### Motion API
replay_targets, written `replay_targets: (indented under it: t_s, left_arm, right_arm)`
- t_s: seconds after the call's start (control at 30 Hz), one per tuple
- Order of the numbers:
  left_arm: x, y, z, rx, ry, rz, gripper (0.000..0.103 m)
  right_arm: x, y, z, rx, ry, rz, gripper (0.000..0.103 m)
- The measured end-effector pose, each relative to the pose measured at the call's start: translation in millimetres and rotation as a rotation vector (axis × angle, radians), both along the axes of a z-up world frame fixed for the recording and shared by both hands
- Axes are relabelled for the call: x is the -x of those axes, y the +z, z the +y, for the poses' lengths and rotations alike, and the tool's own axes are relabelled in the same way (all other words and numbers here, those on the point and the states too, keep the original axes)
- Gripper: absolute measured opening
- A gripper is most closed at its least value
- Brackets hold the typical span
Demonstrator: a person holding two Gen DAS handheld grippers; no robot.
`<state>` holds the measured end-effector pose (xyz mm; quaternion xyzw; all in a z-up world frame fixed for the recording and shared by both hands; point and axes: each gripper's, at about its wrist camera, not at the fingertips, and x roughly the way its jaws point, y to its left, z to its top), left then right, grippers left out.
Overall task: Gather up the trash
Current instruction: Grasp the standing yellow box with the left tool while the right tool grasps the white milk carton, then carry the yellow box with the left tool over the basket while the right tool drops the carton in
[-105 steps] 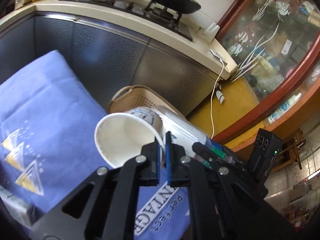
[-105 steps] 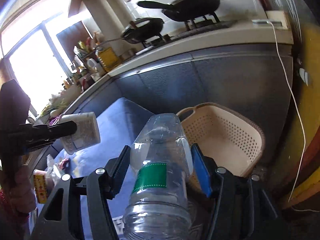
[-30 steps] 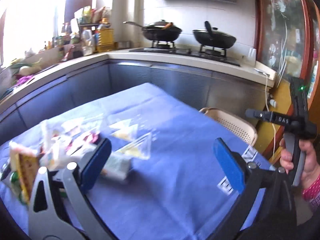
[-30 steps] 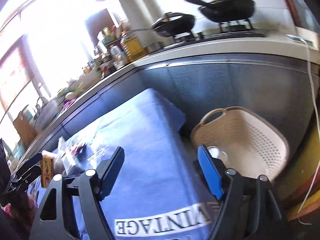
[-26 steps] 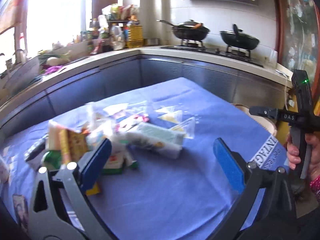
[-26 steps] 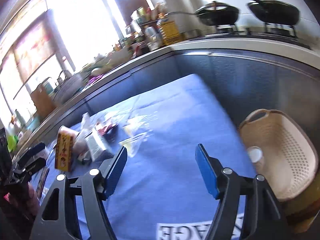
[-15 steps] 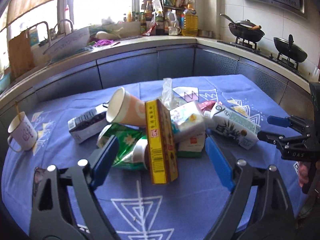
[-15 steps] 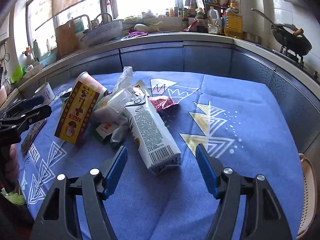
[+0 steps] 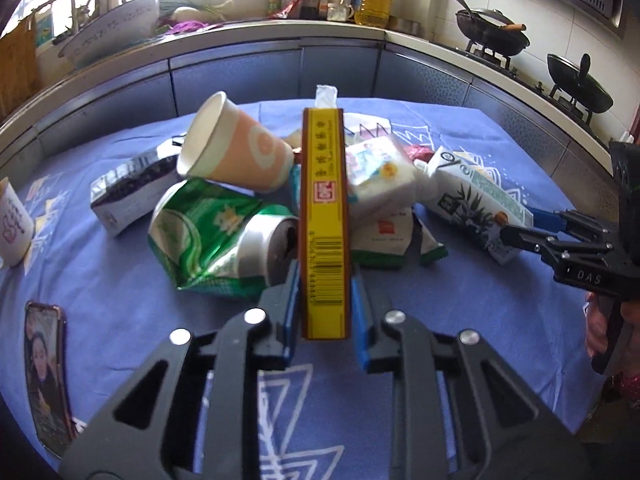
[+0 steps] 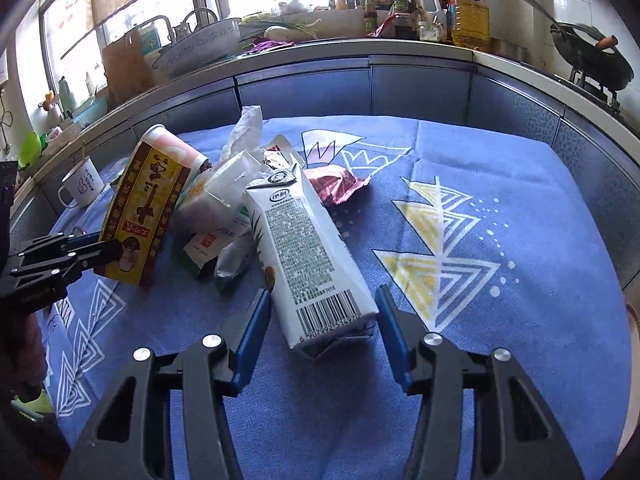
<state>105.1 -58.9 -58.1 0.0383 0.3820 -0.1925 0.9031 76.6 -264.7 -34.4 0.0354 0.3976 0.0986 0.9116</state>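
A pile of trash lies on the blue tablecloth [image 9: 460,320]. A yellow box [image 9: 324,208] stands on edge in it. My left gripper [image 9: 325,276] is closing its jaws, and both blue pads touch the box's sides near its lower end. The right wrist view shows the left gripper [image 10: 104,252] on that same box [image 10: 140,208]. A white milk carton [image 10: 308,252] lies on its side, with my right gripper [image 10: 323,296] astride its barcode end. Those jaws are closing, and a small gap shows at the pads. A pink paper cup [image 9: 240,156] and a crushed green can [image 9: 208,232] lie to the left.
A tissue packet [image 9: 376,168], a dark small carton [image 9: 132,192] and a red wrapper [image 10: 336,188] belong to the pile. A phone [image 9: 44,372] lies near the left edge, with a white mug [image 10: 82,186] behind it. Grey cabinets and a cluttered counter [image 10: 400,48] ring the table.
Both grippers swung from the basket to the pile, no longer holding the cup and bottle. The left jaws narrowed onto the yellow box. The right jaws narrowed around the milk carton.
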Motion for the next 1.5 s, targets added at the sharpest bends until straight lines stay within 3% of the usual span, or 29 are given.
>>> replay_targets:
  t_s: [0.17,0.27,0.5,0.7,0.9,1.17,1.33,1.5]
  left_arm:
    - [24,22,-14,0.03,-0.104,-0.052,0.022]
    - [33,34,-34,0.039,-0.177,-0.067,0.022]
    - [33,47,-102,0.071,-0.331,-0.042,0.022]
    - [36,52,-169,0.082,-0.453,-0.031,0.022]
    - [39,58,-241,0.088,-0.578,-0.017,0.022]
    - [41,66,-355,0.089,-0.742,0.004,0.022]
    - [52,66,-412,0.072,-0.805,-0.054,0.022]
    - [63,51,-458,0.038,-0.844,-0.061,0.022]
  right_arm:
    - [32,12,-32,-0.1,-0.083,-0.04,0.052]
    - [50,15,-62,-0.211,-0.15,-0.047,0.051]
    - [90,14,-147,-0.487,-0.328,-0.062,0.05]
    - [121,17,-202,-0.634,-0.428,-0.095,0.048]
    - [151,33,-251,-0.599,-0.556,-0.185,0.048]
    - [198,45,-307,-0.468,-0.764,-0.293,0.048]
    - [218,43,-321,-0.336,-0.869,-0.315,0.048]
    - [224,30,-329,-0.243,-0.929,-0.303,0.048]
